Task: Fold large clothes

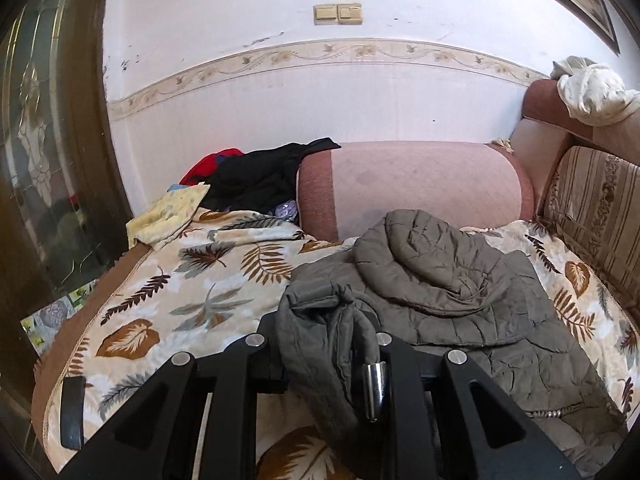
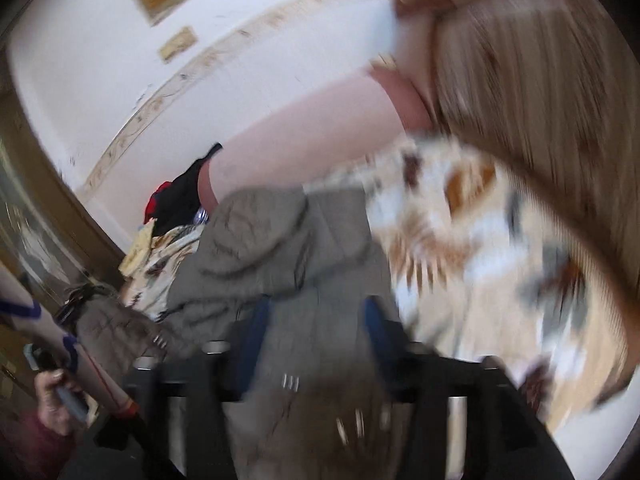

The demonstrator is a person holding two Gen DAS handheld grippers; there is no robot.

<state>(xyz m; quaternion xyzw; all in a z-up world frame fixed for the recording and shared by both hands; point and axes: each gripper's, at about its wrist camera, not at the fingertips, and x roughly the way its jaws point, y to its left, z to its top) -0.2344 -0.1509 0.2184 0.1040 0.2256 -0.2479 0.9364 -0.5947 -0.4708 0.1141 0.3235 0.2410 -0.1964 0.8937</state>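
An olive-grey quilted hooded jacket (image 1: pixel 448 292) lies on a leaf-patterned blanket (image 1: pixel 192 292) over a sofa. Its hood (image 1: pixel 424 248) points toward the pink bolster. My left gripper (image 1: pixel 326 344) is shut on a bunched fold of the jacket, likely a sleeve, lifted over the jacket's left side. In the blurred right wrist view the jacket (image 2: pixel 296 248) fills the middle. My right gripper (image 2: pixel 316 328) is open, its blue-padded fingers (image 2: pixel 256 336) either side of the jacket cloth. The left gripper (image 2: pixel 100 320) holding cloth also shows at that view's left.
A pink bolster (image 1: pixel 420 184) lies behind the jacket. Black and red clothes (image 1: pixel 256 176) and a yellow cloth (image 1: pixel 168 216) are piled at the back left. A striped sofa back (image 1: pixel 592 216) stands right, with a white cloth (image 1: pixel 592 92) on top. A glass door (image 1: pixel 40 140) is at the left.
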